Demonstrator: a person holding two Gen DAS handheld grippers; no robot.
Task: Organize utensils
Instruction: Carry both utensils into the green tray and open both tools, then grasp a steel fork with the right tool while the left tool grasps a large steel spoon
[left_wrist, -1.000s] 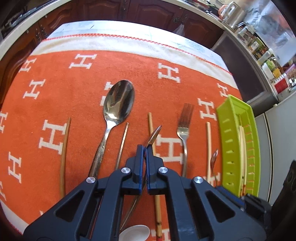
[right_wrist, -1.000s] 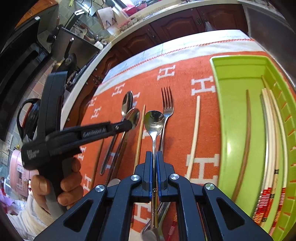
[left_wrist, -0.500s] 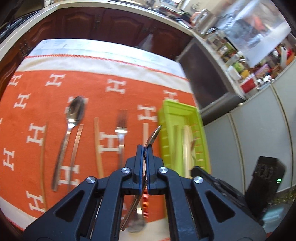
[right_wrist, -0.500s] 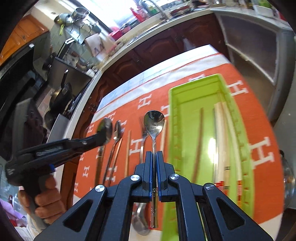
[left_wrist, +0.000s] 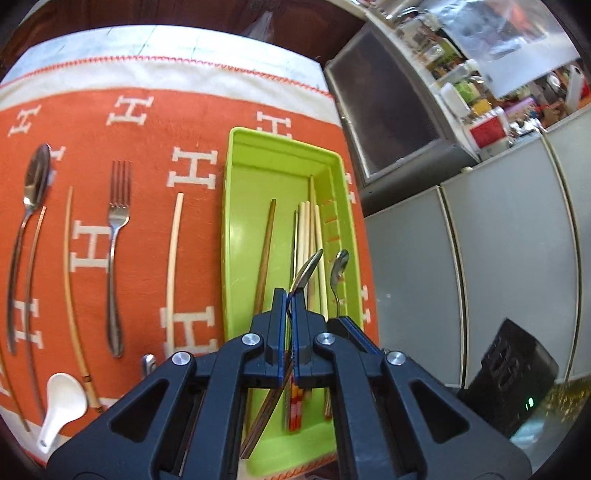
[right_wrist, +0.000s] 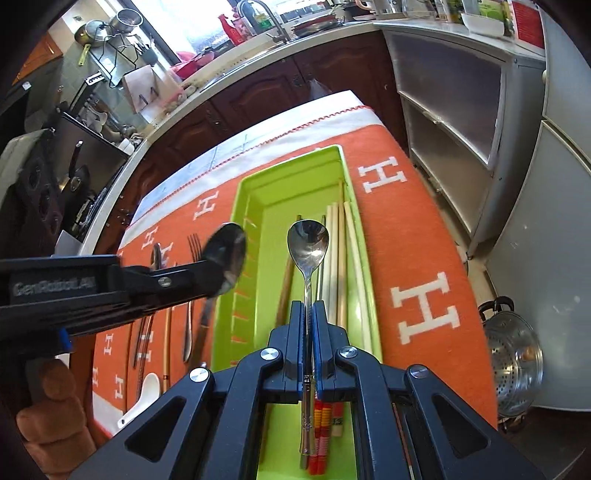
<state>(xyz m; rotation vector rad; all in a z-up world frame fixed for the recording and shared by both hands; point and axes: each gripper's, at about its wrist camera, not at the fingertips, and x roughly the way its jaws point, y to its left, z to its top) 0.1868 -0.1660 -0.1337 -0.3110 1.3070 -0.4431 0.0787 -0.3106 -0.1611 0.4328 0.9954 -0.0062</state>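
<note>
— Kitchen all round: dark wood cabinets (right_wrist: 258, 92) at twelve o'clock, grey cupboard fronts (left_wrist: 509, 258) at three. Orange cloth (left_wrist: 155, 122) with white H marks spread over the table.

— Green tray (left_wrist: 236, 236) lying lengthwise on that cloth, toward its three o'clock edge. Inside: brown chopstick (left_wrist: 266, 243), pale chopsticks (left_wrist: 308, 229) packed along the three o'clock wall.

— Left gripper (left_wrist: 291, 295) clamped shut on a spoon (left_wrist: 308, 267), bowl up, tilted toward one o'clock, hanging over the tray's six o'clock half.

— Right gripper (right_wrist: 309, 306) likewise pinched tight on a second spoon (right_wrist: 307, 243), bowl pointing to twelve, directly above the tray interior. Contact with the tray impossible to judge.

— Seen from the right wrist, left tool entering from nine o'clock, gripped by a hand (right_wrist: 48, 413) at seven.

— Left out on the cloth, at nine o'clock of the tray: cream chopstick (left_wrist: 173, 266) nearest, then fork (left_wrist: 117, 236), thin pale chopstick (left_wrist: 72, 280), large spoon (left_wrist: 27, 221). White ceramic spoon (left_wrist: 61, 406) at seven o'clock. Steel colander (right_wrist: 517, 354) off the table at four, right wrist view.
</note>
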